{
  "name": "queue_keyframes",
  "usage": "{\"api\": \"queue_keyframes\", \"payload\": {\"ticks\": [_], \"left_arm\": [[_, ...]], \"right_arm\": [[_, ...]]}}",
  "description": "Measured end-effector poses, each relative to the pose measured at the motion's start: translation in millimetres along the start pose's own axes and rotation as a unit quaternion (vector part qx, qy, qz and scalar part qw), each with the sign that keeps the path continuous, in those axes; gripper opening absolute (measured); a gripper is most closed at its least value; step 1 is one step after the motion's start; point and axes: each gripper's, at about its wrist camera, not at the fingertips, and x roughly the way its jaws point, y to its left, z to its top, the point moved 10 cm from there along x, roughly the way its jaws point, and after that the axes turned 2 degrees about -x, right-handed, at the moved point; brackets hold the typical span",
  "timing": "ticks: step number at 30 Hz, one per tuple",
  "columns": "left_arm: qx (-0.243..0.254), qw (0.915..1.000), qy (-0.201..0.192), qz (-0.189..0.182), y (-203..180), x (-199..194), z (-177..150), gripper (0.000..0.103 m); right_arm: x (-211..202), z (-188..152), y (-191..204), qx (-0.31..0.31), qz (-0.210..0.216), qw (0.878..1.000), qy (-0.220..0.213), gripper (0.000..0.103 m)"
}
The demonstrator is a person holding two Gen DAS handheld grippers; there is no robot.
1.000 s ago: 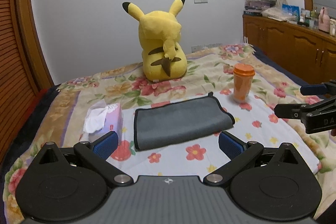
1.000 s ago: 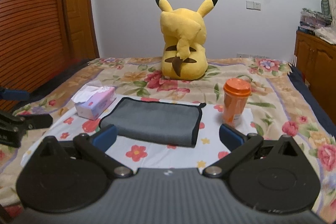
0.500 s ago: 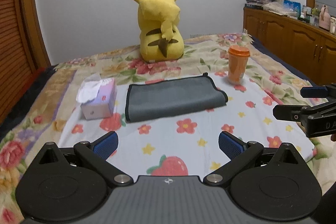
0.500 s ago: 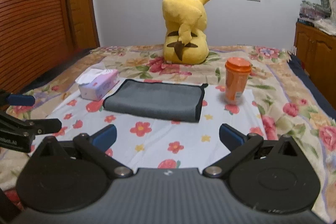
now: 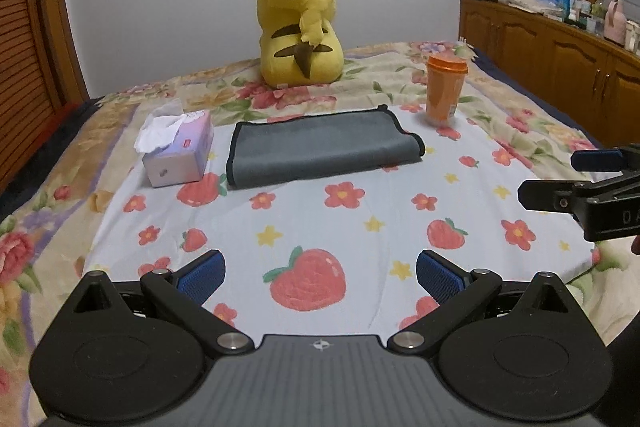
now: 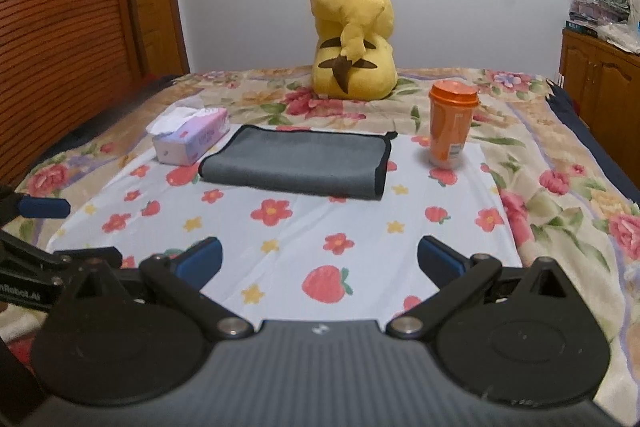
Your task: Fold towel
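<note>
From your left wrist camera, your left gripper hangs over the strawberry-print sheet with its blue pads spread wide and nothing between them. The grey towel lies well ahead, already doubled over, its rounded fold along the near edge and its black-trimmed edges at both ends and along the back. A tissue box sits just beside its left end, an orange cup stands near its far right corner, and the yellow plush sits further back. Your right gripper shows at the frame's right edge, also wide. From your right wrist camera, the right gripper is likewise fully spread and empty, the towel lies flat between box and cup, and the left gripper shows at the left edge. The towel looks folded once; if you want another fold, take both corners of one short end, pinch only the cloth and not the sheet below, and carry them level across. Lift clear of the cup, which looks easy to tip.
</note>
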Motion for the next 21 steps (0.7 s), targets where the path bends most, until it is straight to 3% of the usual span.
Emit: {"api": "queue_keyframes", "payload": {"ticks": [21], "left_arm": [[-0.04,0.9989,-0.016,0.017,16,9,-14,0.103]], "right_arm": [[9,-12,-5,0.001,-0.024,1.0,0.0,0.103]]}}
